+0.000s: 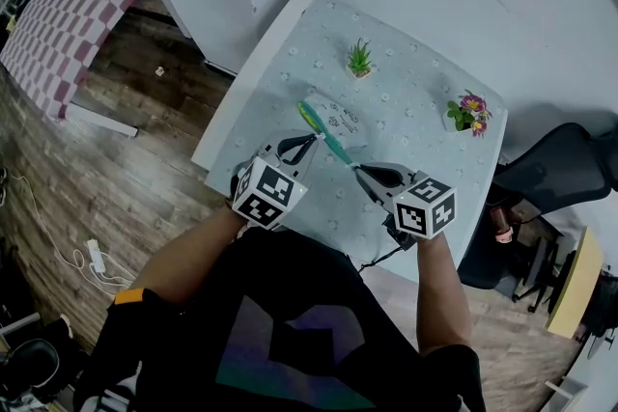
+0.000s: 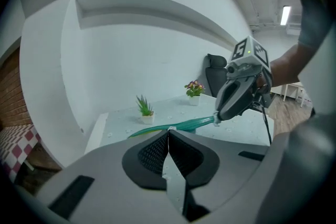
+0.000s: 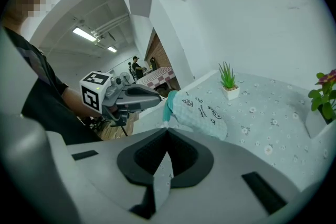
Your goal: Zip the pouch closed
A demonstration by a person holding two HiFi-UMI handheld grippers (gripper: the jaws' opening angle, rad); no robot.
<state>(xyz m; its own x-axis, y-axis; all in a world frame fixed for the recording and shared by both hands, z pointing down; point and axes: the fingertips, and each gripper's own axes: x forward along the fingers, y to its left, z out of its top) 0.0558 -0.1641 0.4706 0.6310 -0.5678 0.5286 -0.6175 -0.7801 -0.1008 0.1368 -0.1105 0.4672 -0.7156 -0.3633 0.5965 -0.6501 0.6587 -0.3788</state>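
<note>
Flowered table — green plant, flowering plant

The room reads as an office or studio workroom rather than a home — long strip lights on a bare ceiling, plain white walls, a brick wall and a plank floor. A black office chair stands beside the cloth-covered counter, which carries a green potted plant and a flowering plant. A power strip trails its cable over the boards.
</note>
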